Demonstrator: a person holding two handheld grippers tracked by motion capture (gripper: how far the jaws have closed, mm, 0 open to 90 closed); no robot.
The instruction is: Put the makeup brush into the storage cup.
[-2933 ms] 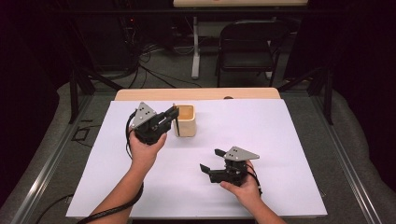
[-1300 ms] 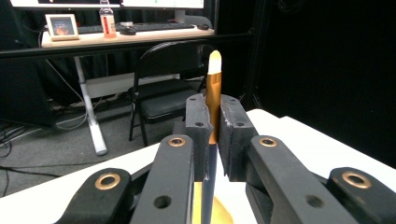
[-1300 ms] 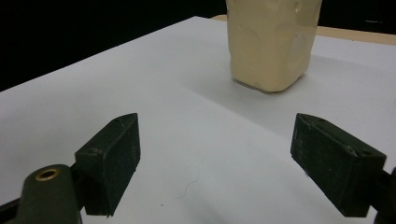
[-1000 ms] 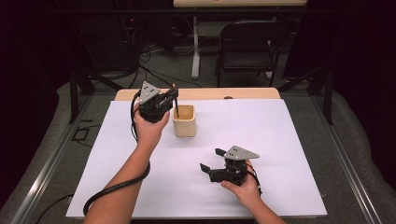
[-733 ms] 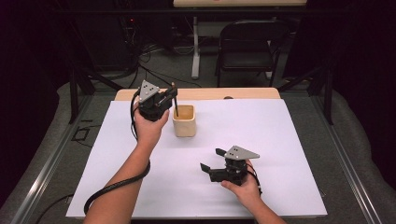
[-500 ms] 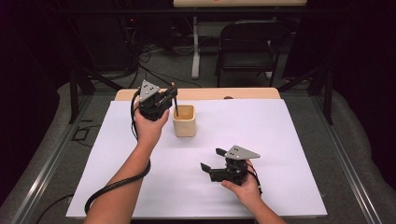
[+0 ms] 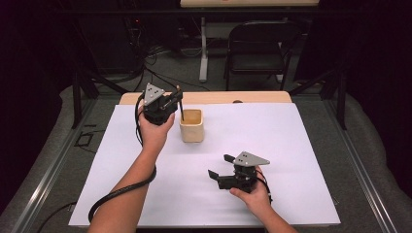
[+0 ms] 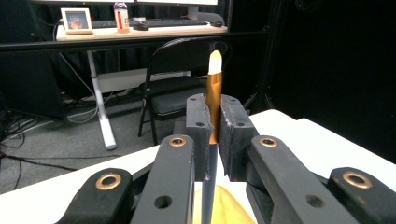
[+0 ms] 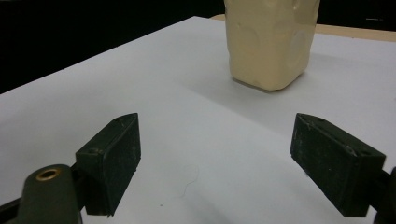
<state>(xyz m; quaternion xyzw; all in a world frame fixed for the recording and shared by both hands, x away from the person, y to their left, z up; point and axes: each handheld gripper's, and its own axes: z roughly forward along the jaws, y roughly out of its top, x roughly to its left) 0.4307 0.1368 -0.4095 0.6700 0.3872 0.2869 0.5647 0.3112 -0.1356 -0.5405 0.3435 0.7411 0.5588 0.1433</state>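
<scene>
My left gripper [image 7: 176,103] is raised at the far left of the white sheet, just left of a beige cup [image 7: 192,125]. It is shut on a slim pen [image 7: 180,108] that stands nearly upright. In the left gripper view the pads [image 8: 200,127] clamp the pen [image 8: 214,88] at its gold barrel, the white tip pointing up. The pen's dark lower end hangs over the cup's yellow opening [image 8: 229,207]. My right gripper [image 7: 220,166] rests low on the sheet near the front, open, with nothing between its fingers. Its own view shows the right gripper [image 9: 231,163] facing the cup [image 9: 268,42].
A white sheet [image 7: 291,145] covers the table, with a strip of wooden tabletop [image 7: 252,97] at the far edge. A black folding chair [image 7: 260,48] and a desk leg [image 7: 203,51] stand beyond it. Dark frame bars flank both sides.
Since the earliest frame my left gripper has lifted and shifted toward the far edge, bringing the pen upright over the cup. Over the last second neither hand has moved.
</scene>
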